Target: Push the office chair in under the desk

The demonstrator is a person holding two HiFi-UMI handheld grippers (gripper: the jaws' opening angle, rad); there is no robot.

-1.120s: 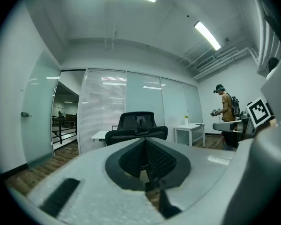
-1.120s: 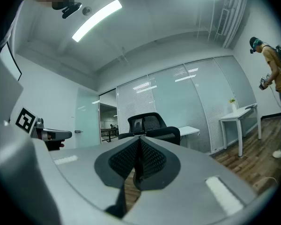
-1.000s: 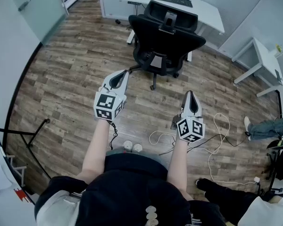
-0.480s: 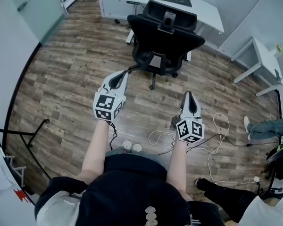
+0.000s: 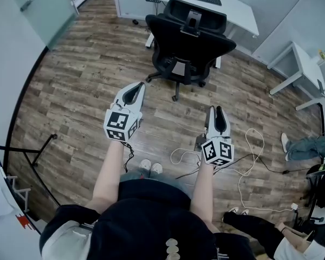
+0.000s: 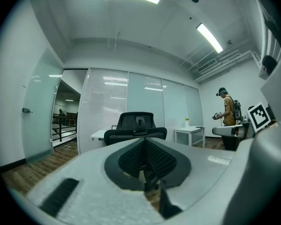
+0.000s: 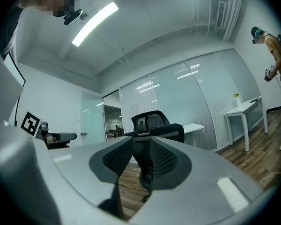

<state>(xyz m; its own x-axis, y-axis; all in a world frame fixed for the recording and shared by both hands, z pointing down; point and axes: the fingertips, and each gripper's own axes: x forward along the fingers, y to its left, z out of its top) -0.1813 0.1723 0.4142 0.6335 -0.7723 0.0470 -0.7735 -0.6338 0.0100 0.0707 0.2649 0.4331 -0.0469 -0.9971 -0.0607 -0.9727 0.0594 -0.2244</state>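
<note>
Black mesh office chair (image 5: pixel 188 42) is noted pulled out, backrest toward the person, white desk (image 5: pixel 237 14) just behind it. Left gripper (image 5: pixel 136 86), short of the chair on its left, is held with jaws pressed together, empty. Right gripper (image 5: pixel 217 111), short of the chair on its right, is opening on nothing. The backrest is best met evenly by both grippers and pushed straight, lest the castors swerve. White cable (image 5: pixel 252 145), right of the chair, lies underfoot.
</note>
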